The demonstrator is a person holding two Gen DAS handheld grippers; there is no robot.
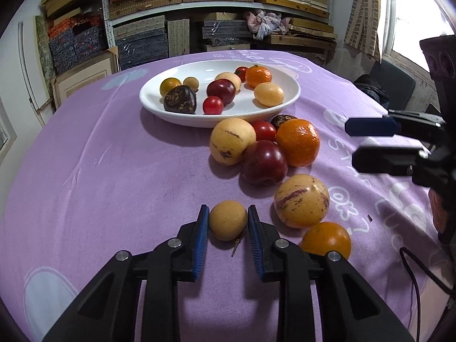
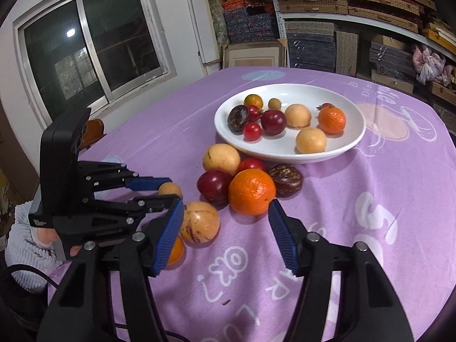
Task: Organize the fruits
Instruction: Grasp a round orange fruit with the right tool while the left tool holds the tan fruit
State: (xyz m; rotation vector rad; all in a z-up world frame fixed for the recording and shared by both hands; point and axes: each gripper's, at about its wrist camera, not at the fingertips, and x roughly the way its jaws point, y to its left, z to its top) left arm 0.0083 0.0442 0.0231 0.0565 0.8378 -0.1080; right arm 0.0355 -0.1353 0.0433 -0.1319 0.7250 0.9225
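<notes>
Left gripper [image 1: 228, 219] has its pads on both sides of a small tan fruit [image 1: 228, 220] near the table's front edge, seemingly touching but not squeezing. Being round, it may roll out towards the melon [image 1: 301, 201] if gripped off centre. Right gripper [image 2: 225, 233] hovers wide open and empty, before the orange [image 2: 252, 191]. The plate [image 2: 353, 139] lies farther back.
</notes>
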